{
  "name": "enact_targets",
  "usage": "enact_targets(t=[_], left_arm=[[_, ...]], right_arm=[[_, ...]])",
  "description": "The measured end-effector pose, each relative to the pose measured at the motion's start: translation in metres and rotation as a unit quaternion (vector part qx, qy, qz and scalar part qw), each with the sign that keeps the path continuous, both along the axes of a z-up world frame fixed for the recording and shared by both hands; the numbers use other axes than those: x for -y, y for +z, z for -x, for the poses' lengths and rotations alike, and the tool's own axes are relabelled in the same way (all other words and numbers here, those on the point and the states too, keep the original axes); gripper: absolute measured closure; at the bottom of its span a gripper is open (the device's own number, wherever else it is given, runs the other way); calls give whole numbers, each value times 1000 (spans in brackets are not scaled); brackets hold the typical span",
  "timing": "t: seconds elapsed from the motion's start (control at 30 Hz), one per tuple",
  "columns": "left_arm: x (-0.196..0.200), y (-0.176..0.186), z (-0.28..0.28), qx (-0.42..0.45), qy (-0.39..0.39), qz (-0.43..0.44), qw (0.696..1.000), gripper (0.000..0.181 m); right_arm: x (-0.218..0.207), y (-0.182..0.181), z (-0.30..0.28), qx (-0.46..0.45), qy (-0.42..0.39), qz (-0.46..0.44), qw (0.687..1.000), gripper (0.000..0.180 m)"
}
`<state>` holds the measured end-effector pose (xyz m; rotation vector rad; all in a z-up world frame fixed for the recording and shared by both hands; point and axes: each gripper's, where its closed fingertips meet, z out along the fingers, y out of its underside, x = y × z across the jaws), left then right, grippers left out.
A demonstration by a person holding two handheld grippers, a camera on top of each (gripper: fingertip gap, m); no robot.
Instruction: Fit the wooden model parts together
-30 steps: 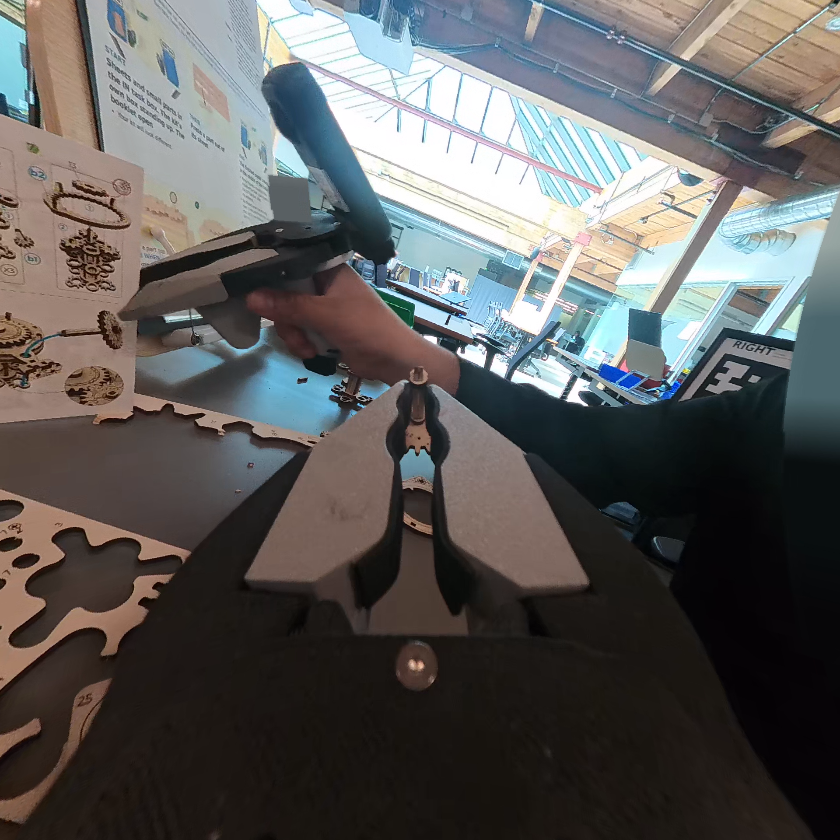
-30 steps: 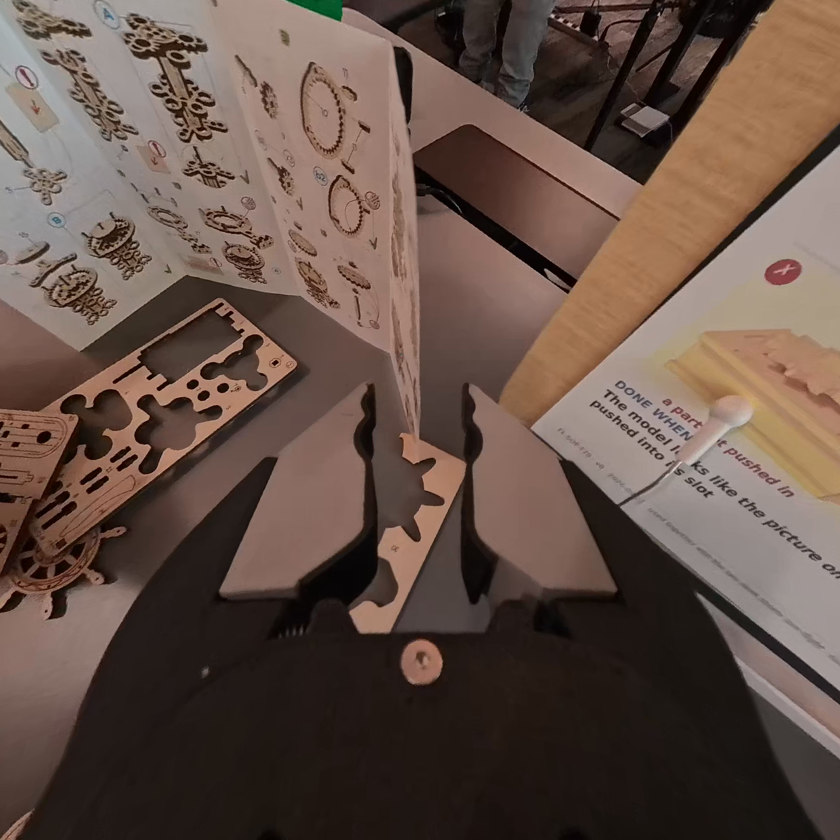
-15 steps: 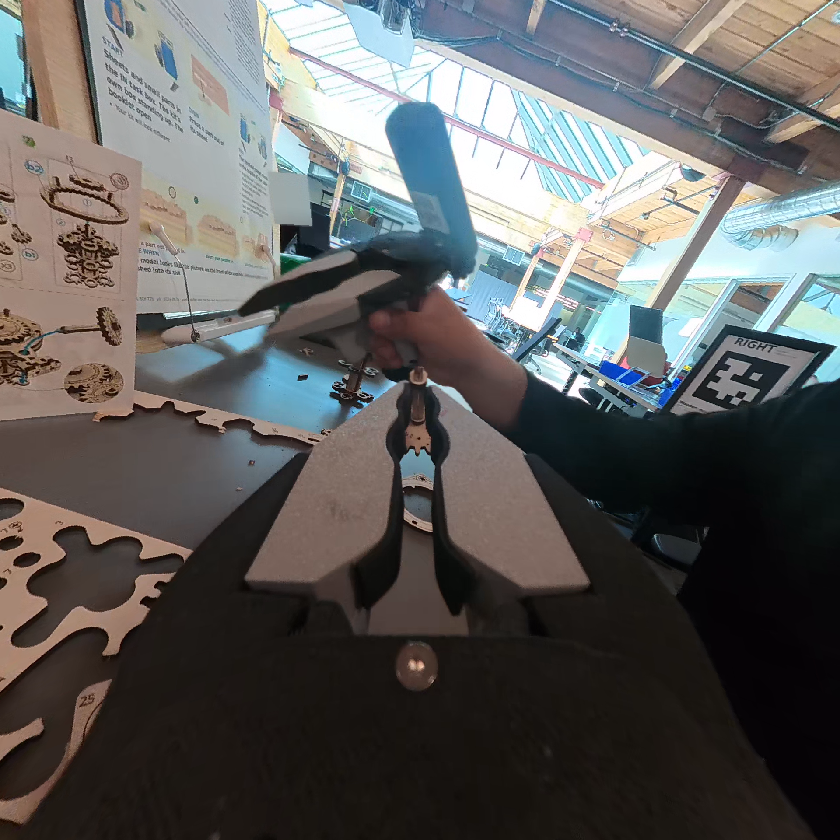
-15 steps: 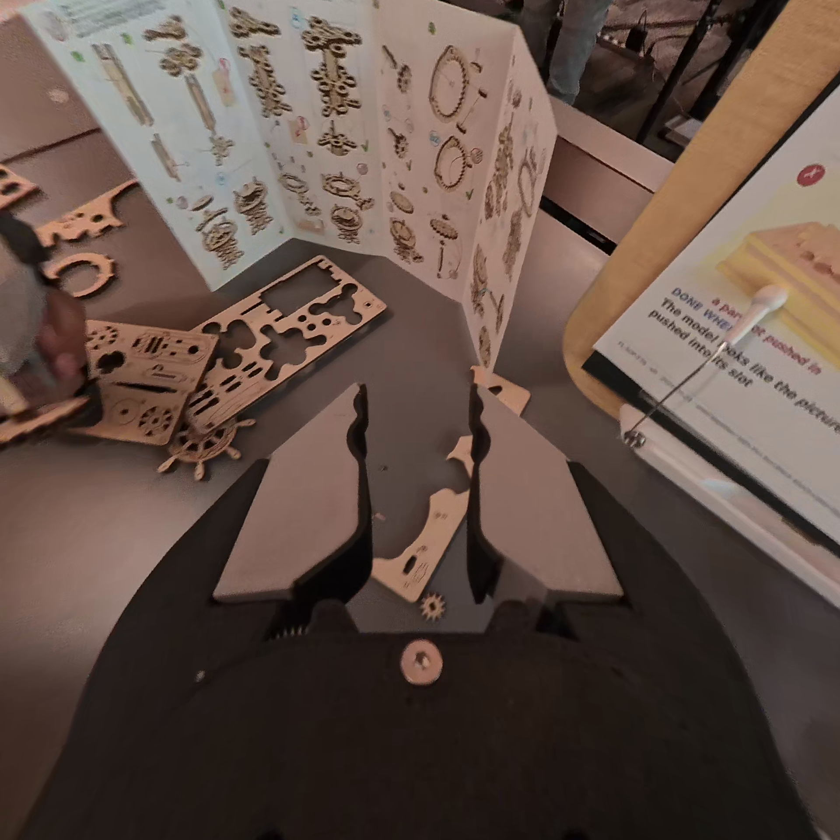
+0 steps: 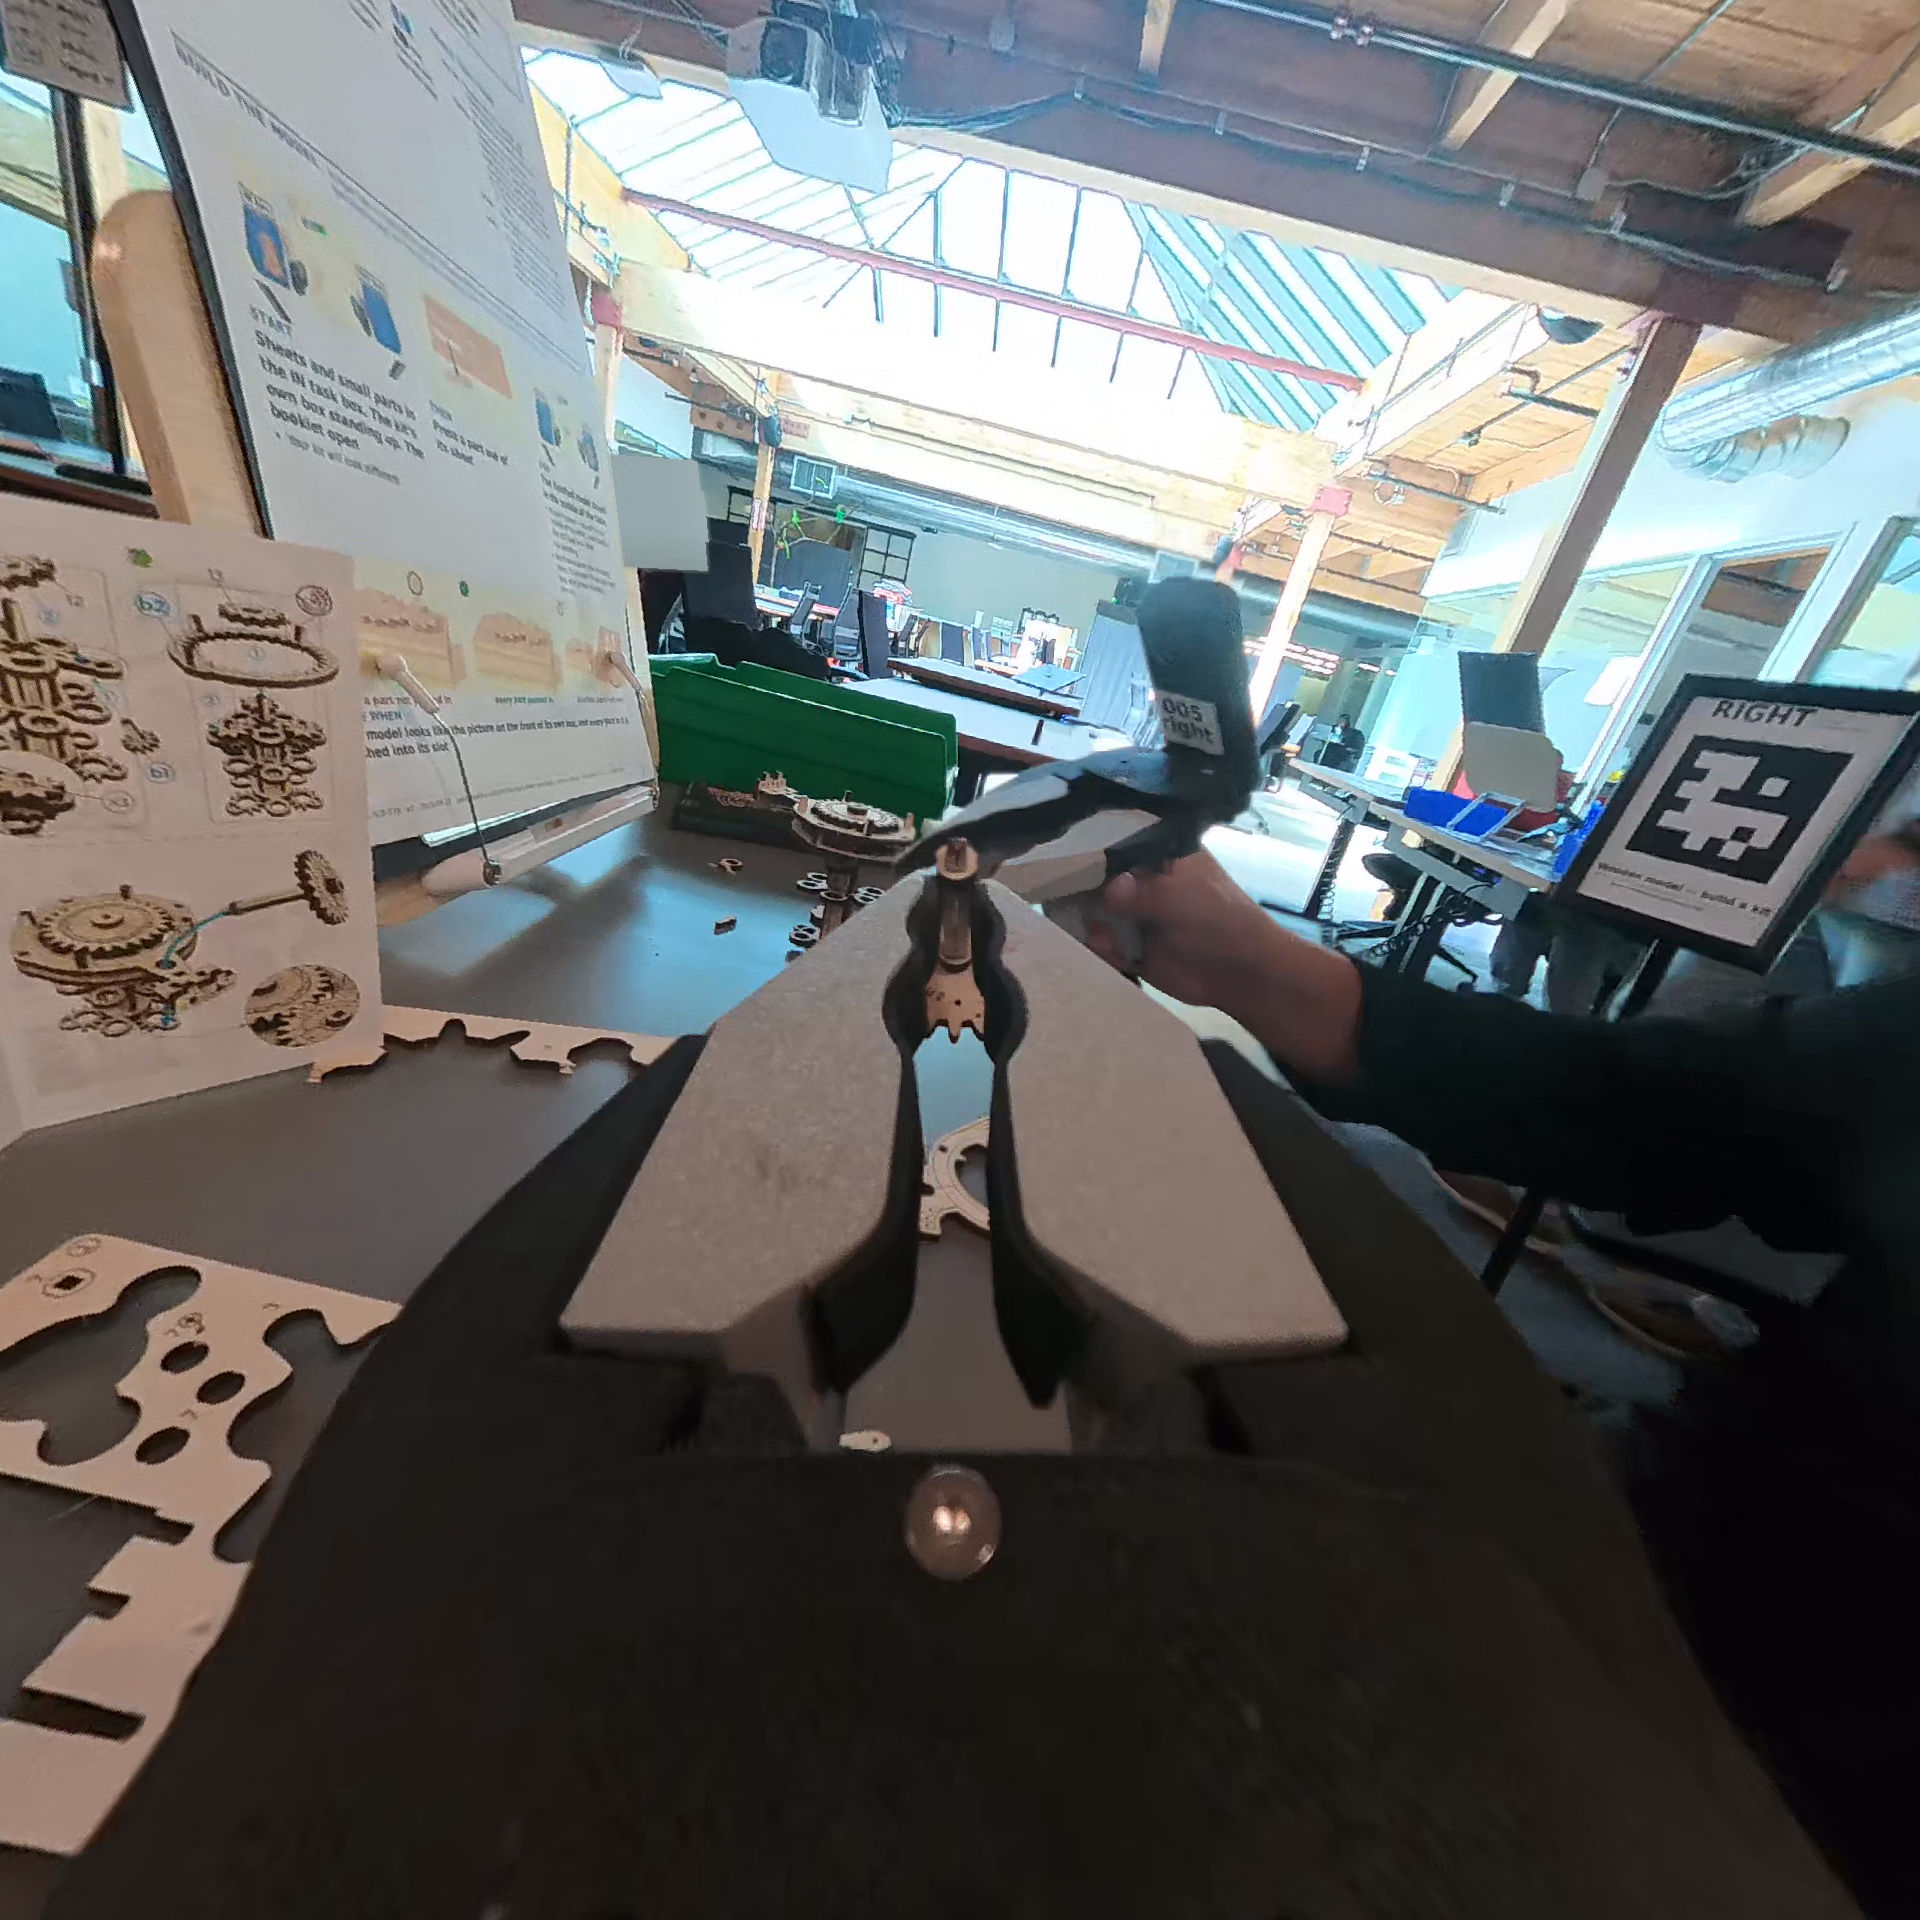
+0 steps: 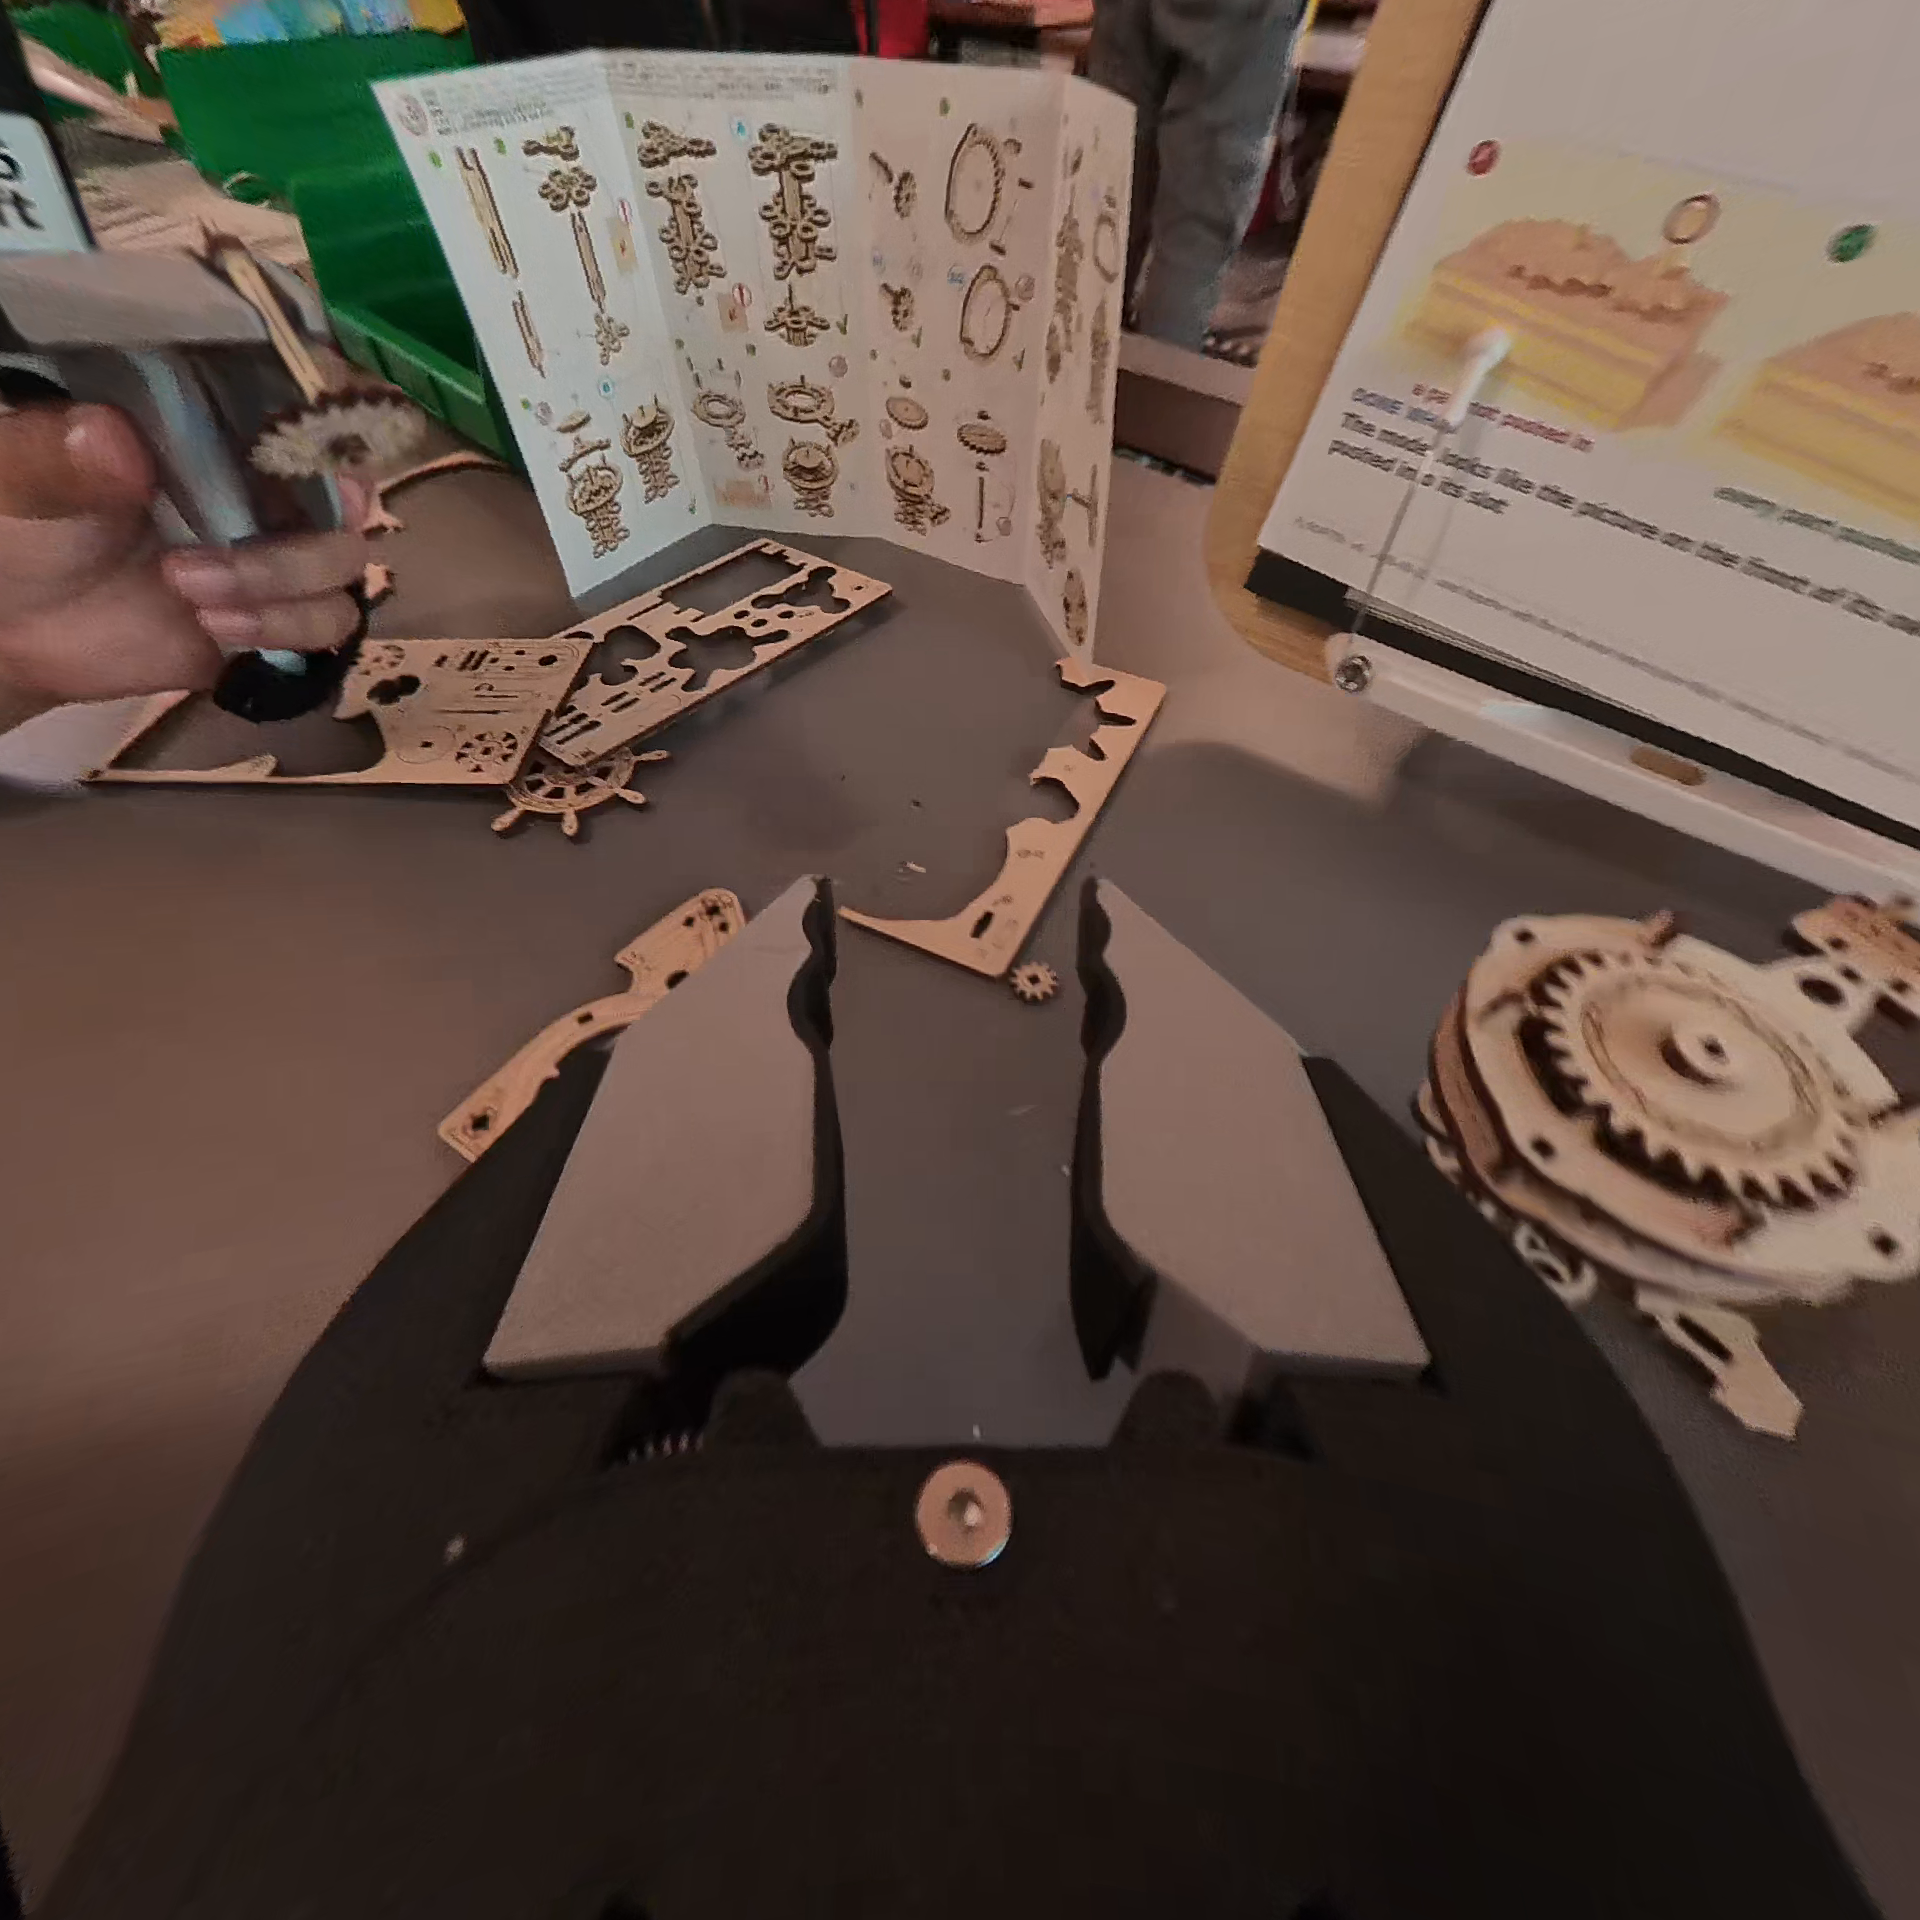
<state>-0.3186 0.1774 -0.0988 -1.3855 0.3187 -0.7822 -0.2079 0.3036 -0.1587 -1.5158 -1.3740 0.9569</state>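
Observation:
My left gripper (image 5: 951, 883) is shut on a small wooden axle with a toothed gear (image 5: 953, 971), held upright above the table. The same gear shows at the upper left of the right wrist view (image 6: 332, 436). My right gripper (image 6: 956, 899) is open and empty, low over the dark table (image 6: 312, 987). In the left wrist view it (image 5: 935, 842) hovers just behind my left fingertips. A round, partly built wooden gear assembly (image 6: 1662, 1101) stands to its right. A tiny loose gear (image 6: 1034, 980) lies just ahead of its right finger.
Punched-out wooden sheets (image 6: 717, 634) and offcuts (image 6: 1049, 831) (image 6: 613, 1008) lie ahead, with a small ship's wheel (image 6: 577, 790). A folded instruction booklet (image 6: 810, 312) stands behind them, a sign board (image 6: 1662, 416) at the right, a green bin (image 6: 343, 208) at the back left. The grippers' ends are close to 20 cm from one another. The small ship's wheel (image 6: 577, 790) is about 15 cm from my left fingertips.
My right gripper has swung from beside the booklet back to the right, down to my left gripper's tip. The gear assembly has come into its view. My left gripper has kept still.

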Motion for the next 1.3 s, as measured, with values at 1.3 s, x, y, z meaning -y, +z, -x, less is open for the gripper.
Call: enact_targets(t=[1.3], left_arm=[[-7, -33, -5, -54, 26, 87, 994, 178]], right_arm=[[33, -23, 3, -8, 73, -107, 992, 129]])
